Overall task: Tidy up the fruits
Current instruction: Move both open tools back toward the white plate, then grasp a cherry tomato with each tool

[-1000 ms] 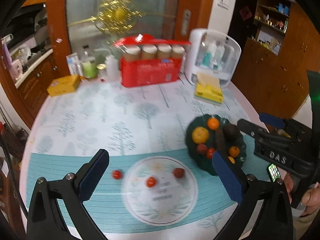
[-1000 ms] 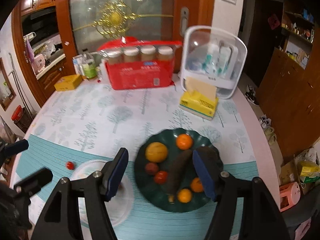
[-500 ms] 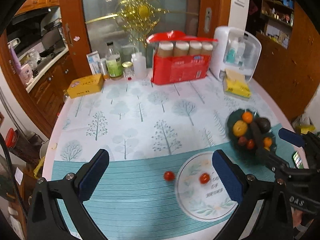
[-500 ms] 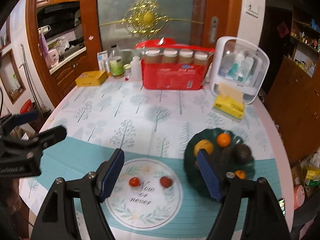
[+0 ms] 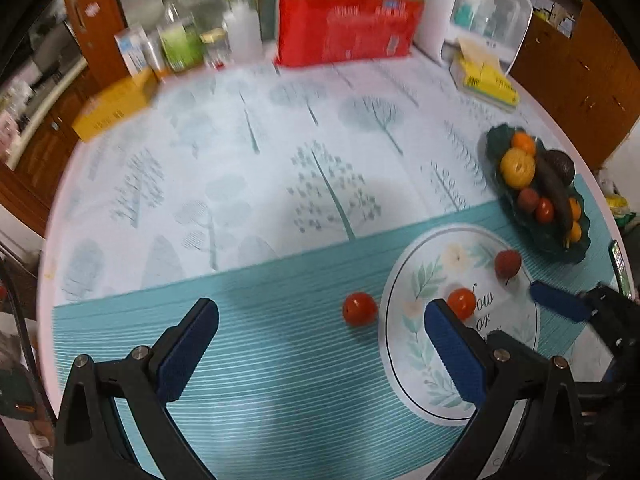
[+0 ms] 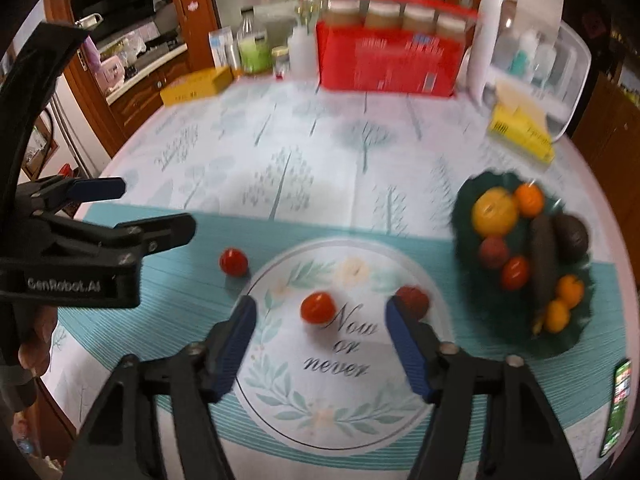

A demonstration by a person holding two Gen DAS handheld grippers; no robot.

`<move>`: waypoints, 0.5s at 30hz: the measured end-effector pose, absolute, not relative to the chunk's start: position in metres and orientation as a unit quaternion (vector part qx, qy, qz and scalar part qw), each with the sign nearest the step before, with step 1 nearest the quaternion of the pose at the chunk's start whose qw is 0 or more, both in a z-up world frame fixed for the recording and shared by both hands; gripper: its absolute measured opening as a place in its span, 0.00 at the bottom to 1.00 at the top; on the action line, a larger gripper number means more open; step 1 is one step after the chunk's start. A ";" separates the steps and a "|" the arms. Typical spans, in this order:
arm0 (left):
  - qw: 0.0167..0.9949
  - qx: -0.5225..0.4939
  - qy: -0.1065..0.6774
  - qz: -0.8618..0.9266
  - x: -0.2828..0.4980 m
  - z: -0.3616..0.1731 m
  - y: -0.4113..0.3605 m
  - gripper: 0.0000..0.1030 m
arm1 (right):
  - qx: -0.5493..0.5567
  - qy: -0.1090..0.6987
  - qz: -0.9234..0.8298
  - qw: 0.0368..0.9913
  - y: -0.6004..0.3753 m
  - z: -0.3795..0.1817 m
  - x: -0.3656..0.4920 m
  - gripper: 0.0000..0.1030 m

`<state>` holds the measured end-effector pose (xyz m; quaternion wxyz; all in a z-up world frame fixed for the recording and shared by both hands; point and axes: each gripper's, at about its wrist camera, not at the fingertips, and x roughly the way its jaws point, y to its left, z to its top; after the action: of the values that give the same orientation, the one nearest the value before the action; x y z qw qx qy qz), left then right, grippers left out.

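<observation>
A white floral plate (image 6: 352,408) (image 5: 424,280) lies near the table's front edge. On it sit a red tomato (image 6: 318,307) (image 5: 462,303) and a dark red fruit (image 6: 414,299) (image 5: 508,264). Another red tomato (image 6: 233,262) (image 5: 360,309) lies on the teal cloth just left of the plate. A dark green dish (image 6: 464,204) (image 5: 494,140) at the right holds several fruits. My left gripper (image 5: 320,344) is open and empty, low over the cloth near the loose tomato. My right gripper (image 6: 320,336) is open and empty, just above the plate.
At the back stand a red box of jars (image 6: 384,60), bottles (image 6: 250,52), a yellow box (image 6: 196,86), a white clear-lidded case (image 6: 532,52) and a yellow packet (image 6: 520,134). A phone (image 6: 618,408) lies at the front right edge.
Both grippers have dropped lower and closer to the table front. The plate and the loose tomato now look larger and nearer. The fruits have not moved.
</observation>
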<state>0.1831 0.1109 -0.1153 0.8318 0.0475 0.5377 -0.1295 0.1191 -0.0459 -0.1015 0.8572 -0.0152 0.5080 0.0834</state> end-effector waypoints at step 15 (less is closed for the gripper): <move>0.811 0.047 0.551 -0.190 0.203 -0.166 0.089 0.67 | 0.004 0.547 0.044 0.836 -0.043 -0.158 0.144 0.41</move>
<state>0.2025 0.0893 -0.1664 0.8109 0.0474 0.5514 -0.1902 0.1443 -0.0430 -0.1580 0.8357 0.0037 0.5473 0.0443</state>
